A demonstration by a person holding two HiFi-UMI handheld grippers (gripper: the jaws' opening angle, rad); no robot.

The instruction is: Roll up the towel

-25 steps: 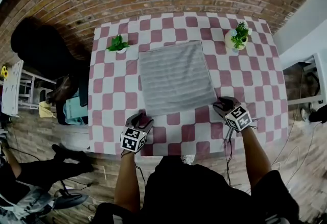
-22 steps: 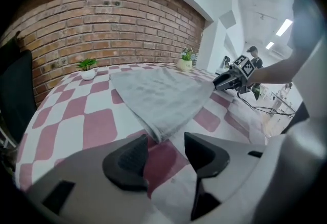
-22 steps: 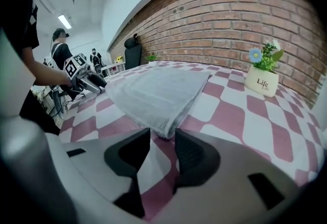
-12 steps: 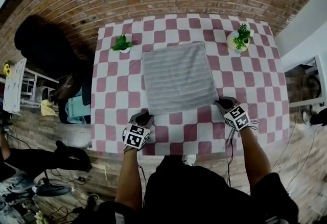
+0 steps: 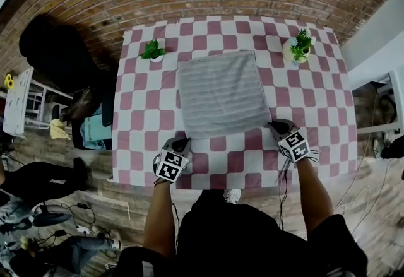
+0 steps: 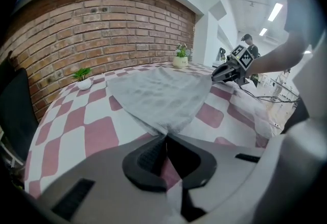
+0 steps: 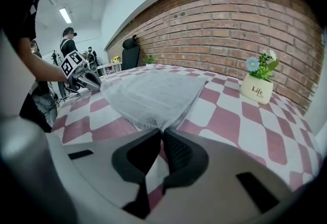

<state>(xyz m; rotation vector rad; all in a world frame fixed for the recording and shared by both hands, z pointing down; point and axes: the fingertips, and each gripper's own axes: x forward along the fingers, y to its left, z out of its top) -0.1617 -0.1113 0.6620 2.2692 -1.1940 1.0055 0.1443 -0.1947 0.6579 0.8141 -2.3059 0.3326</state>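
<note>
A grey ribbed towel (image 5: pixel 219 94) lies flat in the middle of the checkered table (image 5: pixel 144 119). My left gripper (image 5: pixel 183 142) is at its near left corner and my right gripper (image 5: pixel 273 125) at its near right corner. In the left gripper view the towel (image 6: pixel 158 94) narrows to a corner pinched in the jaws of the left gripper (image 6: pixel 165 138). The right gripper (image 7: pixel 161 133) likewise holds the corner of the towel (image 7: pixel 150 93). Both pairs of jaws have just been closing on those corners.
A small green plant (image 5: pixel 152 50) stands at the table's far left, and a white flower pot (image 5: pixel 298 47) at the far right, near the towel's far corner. A black chair (image 5: pixel 55 53) stands left of the table. A brick wall runs behind it.
Both grippers stay at the towel's near corners. The head view has shifted slightly, and the people at the lower left have moved.
</note>
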